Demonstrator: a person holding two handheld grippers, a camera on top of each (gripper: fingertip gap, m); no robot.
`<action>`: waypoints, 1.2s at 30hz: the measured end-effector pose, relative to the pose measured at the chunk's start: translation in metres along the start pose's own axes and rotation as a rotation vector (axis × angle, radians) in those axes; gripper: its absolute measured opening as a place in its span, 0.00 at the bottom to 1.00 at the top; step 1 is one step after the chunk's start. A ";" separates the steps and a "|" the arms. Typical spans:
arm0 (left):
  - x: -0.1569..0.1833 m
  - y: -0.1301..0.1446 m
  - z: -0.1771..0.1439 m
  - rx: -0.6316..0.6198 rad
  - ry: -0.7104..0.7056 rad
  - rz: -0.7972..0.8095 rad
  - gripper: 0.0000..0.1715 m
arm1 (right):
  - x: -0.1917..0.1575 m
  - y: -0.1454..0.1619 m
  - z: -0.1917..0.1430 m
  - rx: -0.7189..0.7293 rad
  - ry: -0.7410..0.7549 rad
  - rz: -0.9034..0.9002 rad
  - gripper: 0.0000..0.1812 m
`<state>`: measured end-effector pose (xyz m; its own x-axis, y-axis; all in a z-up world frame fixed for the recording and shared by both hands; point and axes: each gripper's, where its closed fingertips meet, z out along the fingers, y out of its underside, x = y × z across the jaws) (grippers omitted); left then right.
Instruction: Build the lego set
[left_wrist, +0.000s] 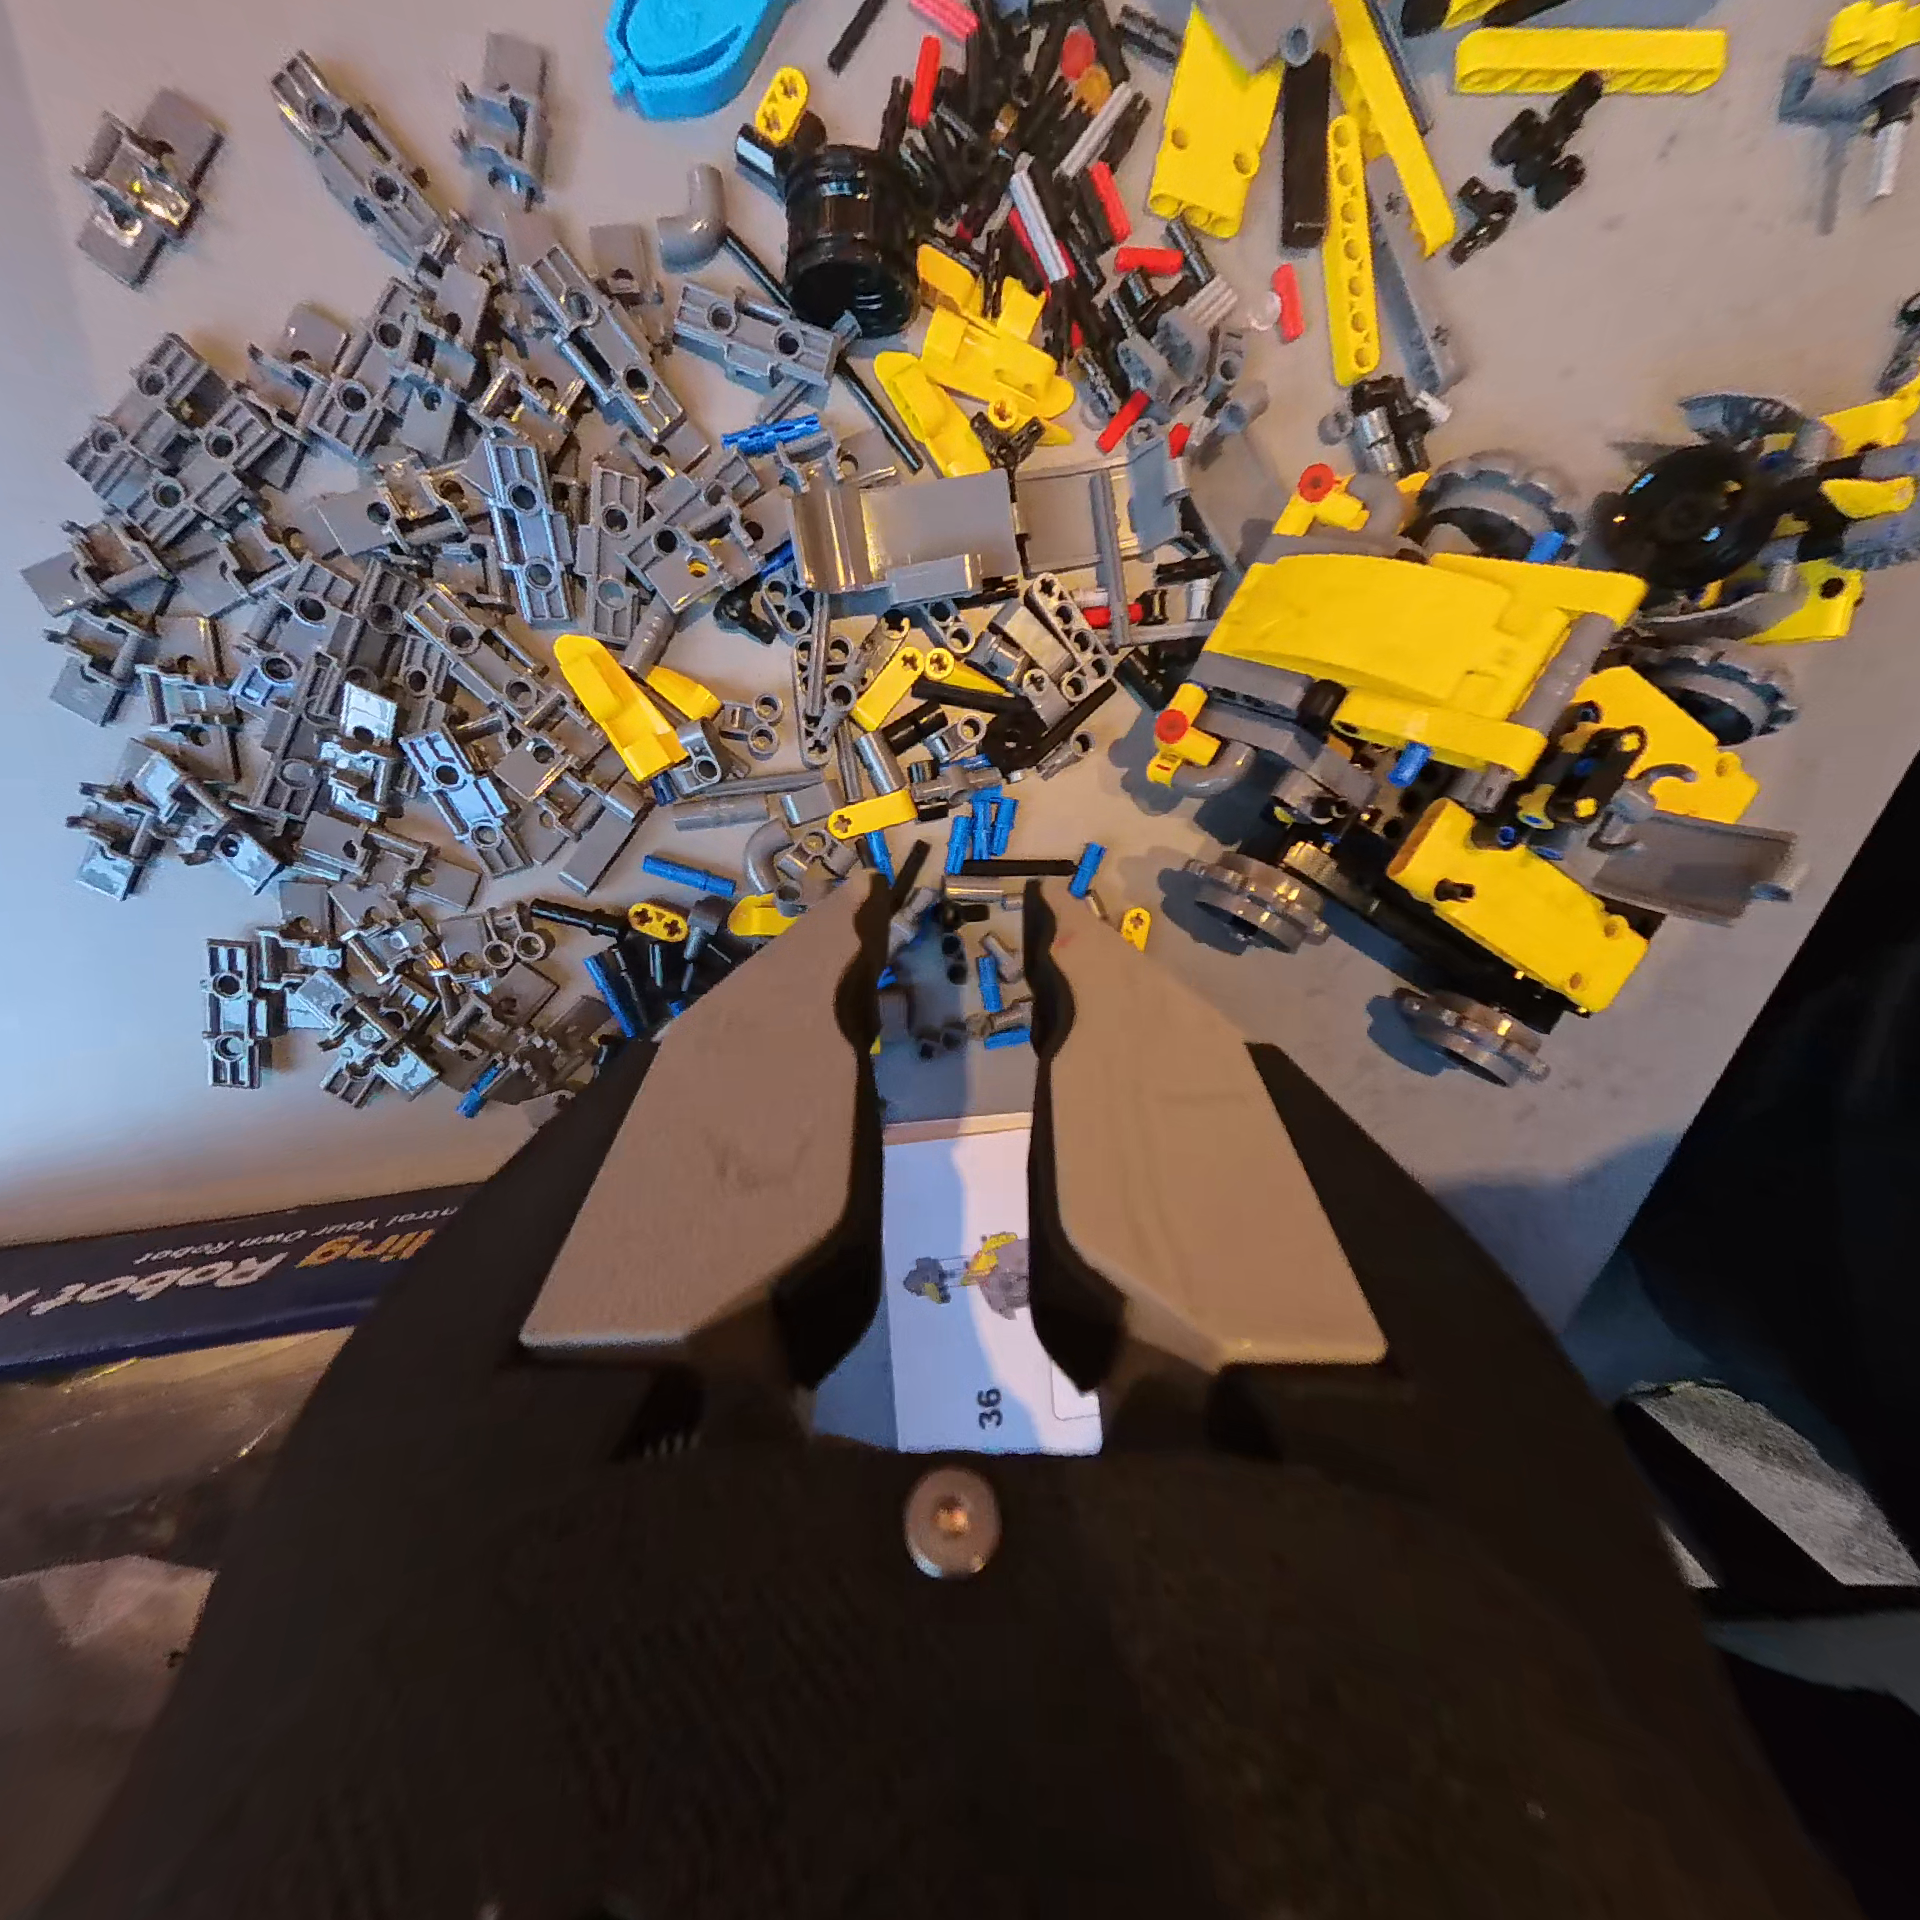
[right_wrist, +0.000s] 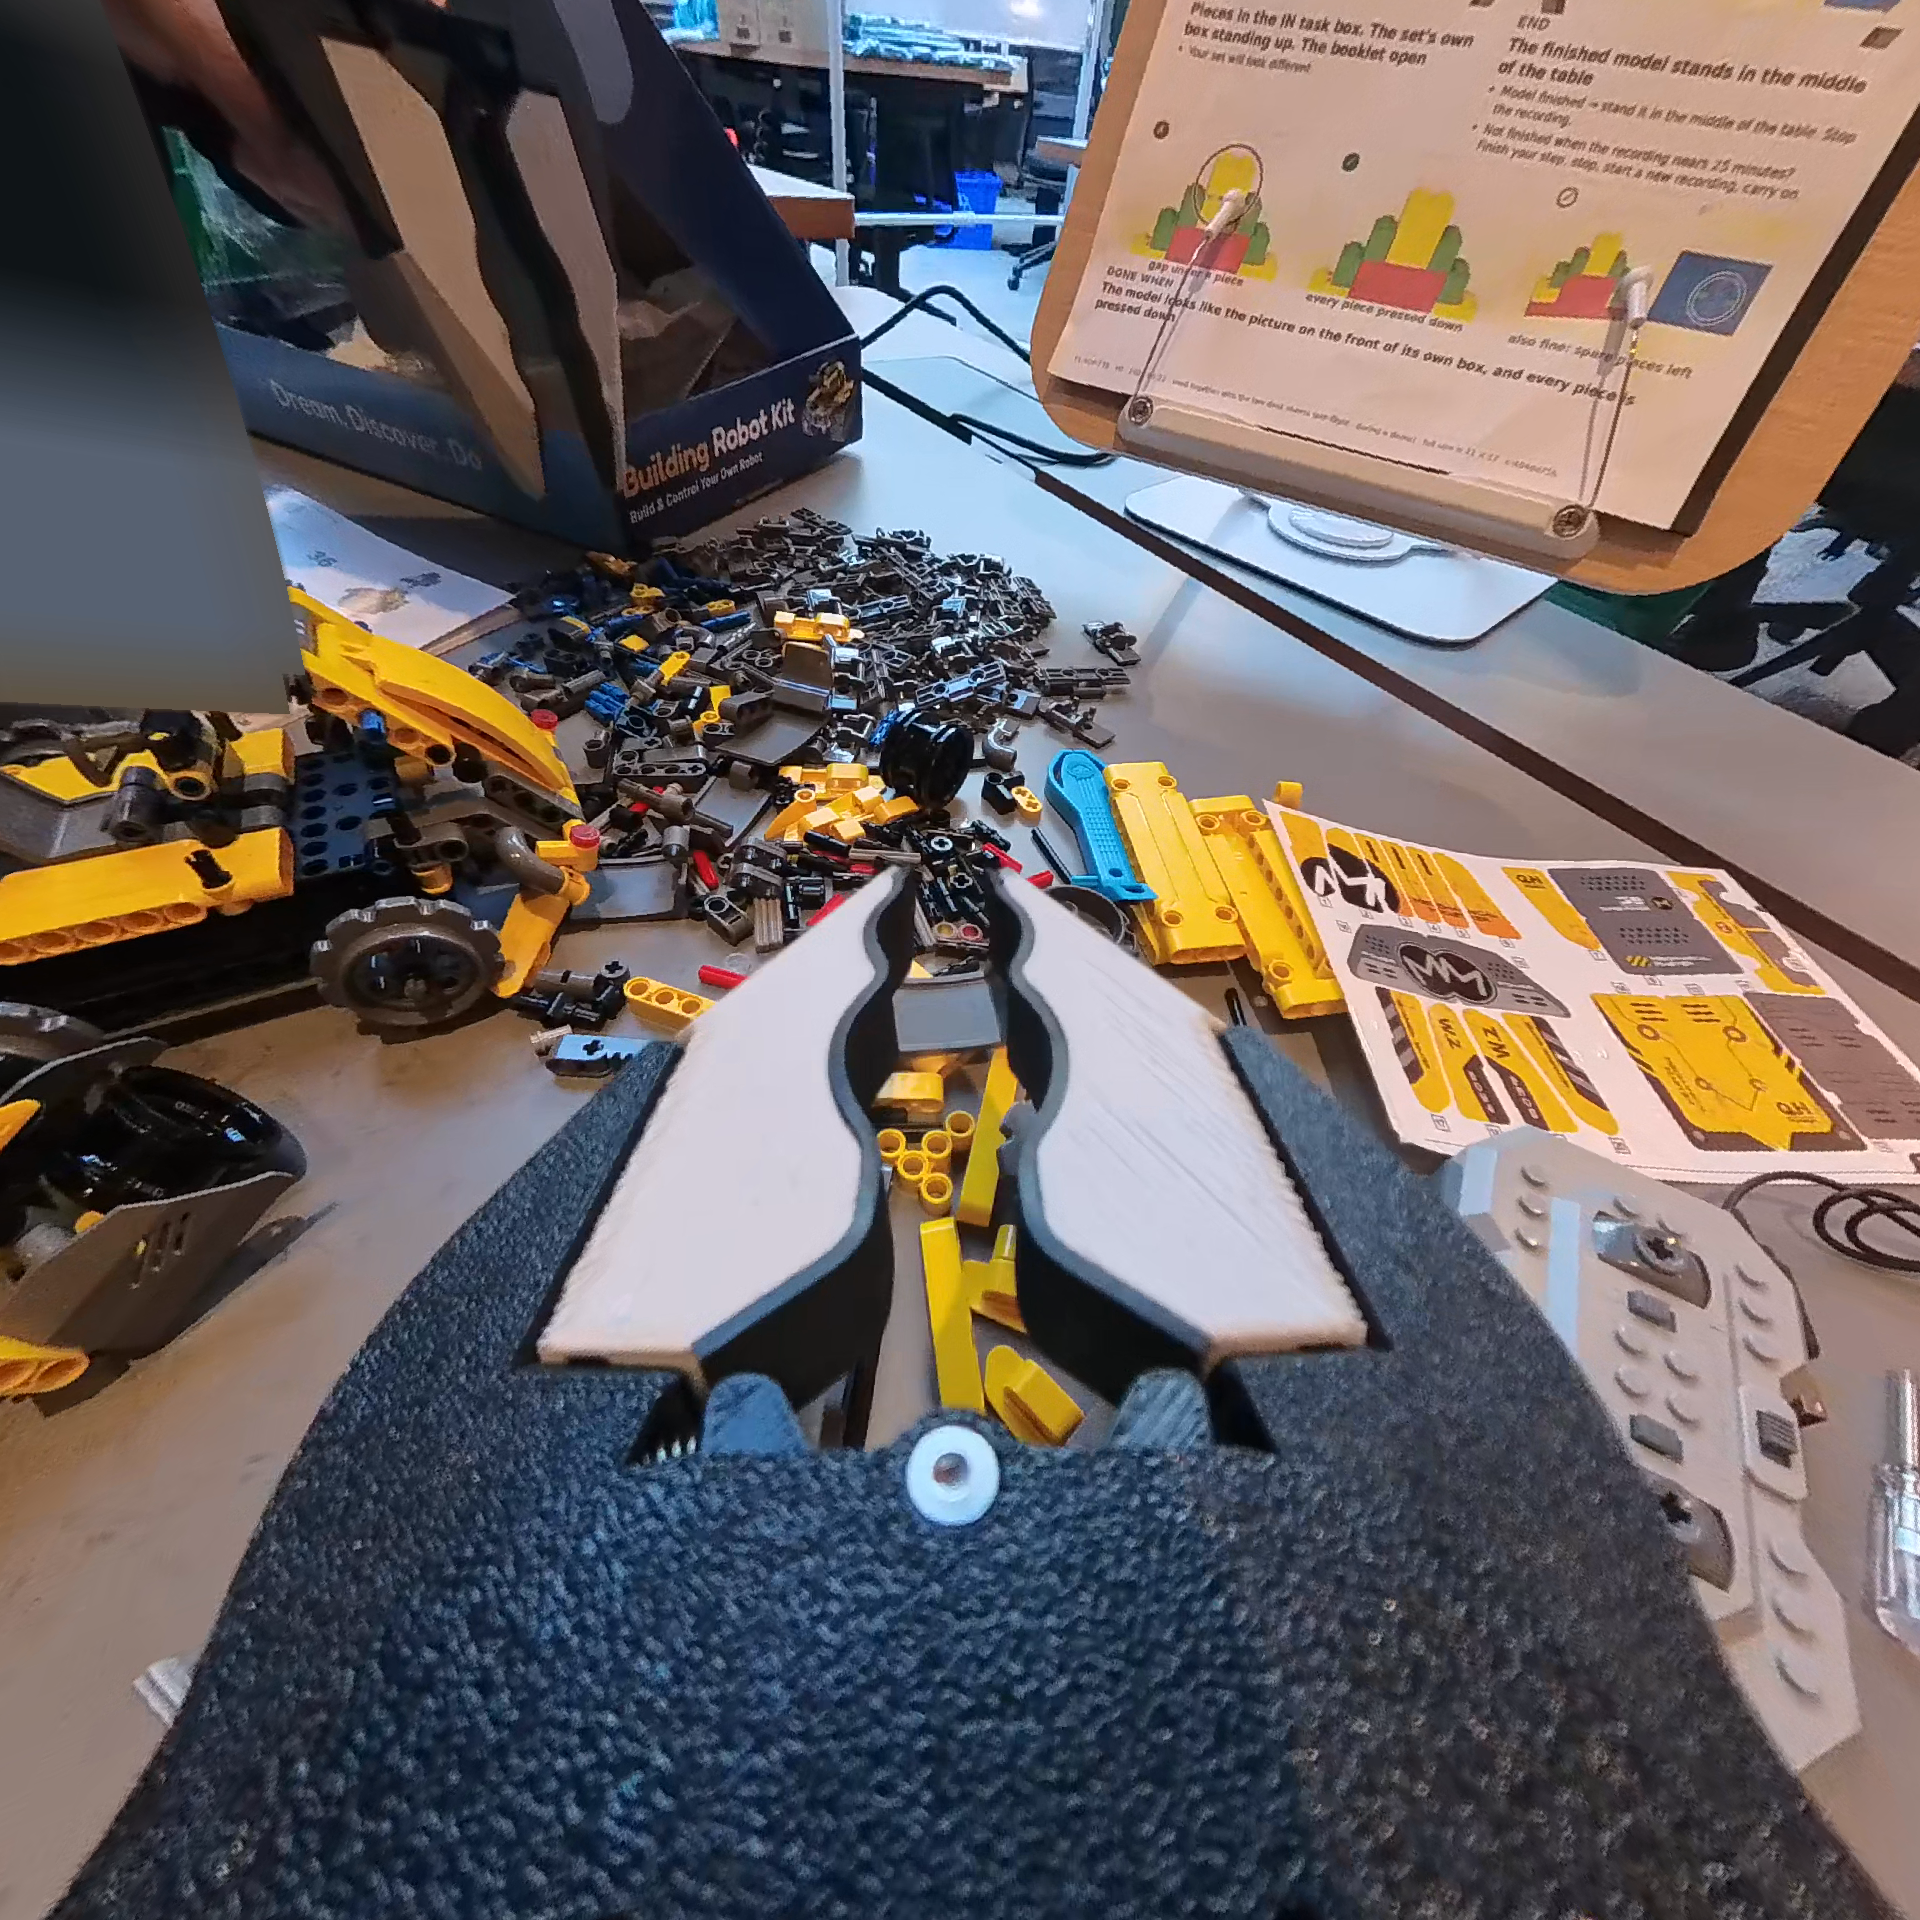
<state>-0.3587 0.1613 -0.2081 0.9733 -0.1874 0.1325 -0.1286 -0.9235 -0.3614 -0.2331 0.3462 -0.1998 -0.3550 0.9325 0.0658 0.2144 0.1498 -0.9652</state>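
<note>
The grey worktop (left_wrist: 125, 1039) is seen covered with loose building-set parts. In the left wrist view, a partly built yellow vehicle model (left_wrist: 1455, 727) with grey toothed wheels is seen at 3 o'clock, and a wide heap of grey track links (left_wrist: 364, 582) is spread from 9 to 11 o'clock. Yellow beams and panels (left_wrist: 1351, 156) are laid at 1 o'clock, beside a mix of black and red pins (left_wrist: 1039, 187) at 12 o'clock, where a black wheel hub (left_wrist: 847, 249) and a blue plastic tool (left_wrist: 686, 42) are also found.

In the right wrist view, a dark blue kit box (right_wrist: 707, 416) is stood at 11 o'clock, a wooden board carrying an instruction sheet (right_wrist: 1455, 260) is propped at 1 o'clock, a sticker sheet (right_wrist: 1610, 987) is laid flat at 3 o'clock, and a grey controller-like part (right_wrist: 1662, 1403) is placed at 4 o'clock.

The left hand-held gripper (left_wrist: 956, 904) is held released, a clear gap being kept between its fingers, with nothing grasped; it is poised above small blue pins (left_wrist: 987, 831) and grey connectors, and an open booklet page (left_wrist: 966, 1299) is seen beneath it.

The right hand-held gripper (right_wrist: 948, 883) is also empty, its tips being left slightly apart above black and red pins, with small yellow pieces (right_wrist: 935, 1153) visible under its fingers.
</note>
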 end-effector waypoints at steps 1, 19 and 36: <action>-0.002 0.001 0.001 -0.007 -0.002 -0.006 0.14 | 0.000 0.001 0.001 -0.005 0.000 -0.003 0.07; -0.010 0.006 0.007 -0.028 -0.004 -0.025 0.15 | -0.001 0.002 0.002 -0.013 -0.006 -0.017 0.07; -0.008 0.003 0.010 -0.024 0.010 -0.034 0.22 | -0.011 0.000 0.004 -0.009 -0.036 -0.027 0.07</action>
<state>-0.3650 0.1638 -0.2194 0.9753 -0.1586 0.1535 -0.0997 -0.9371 -0.3346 -0.2333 0.3345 -0.2014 -0.3933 0.9157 0.0821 0.2127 0.1775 -0.9609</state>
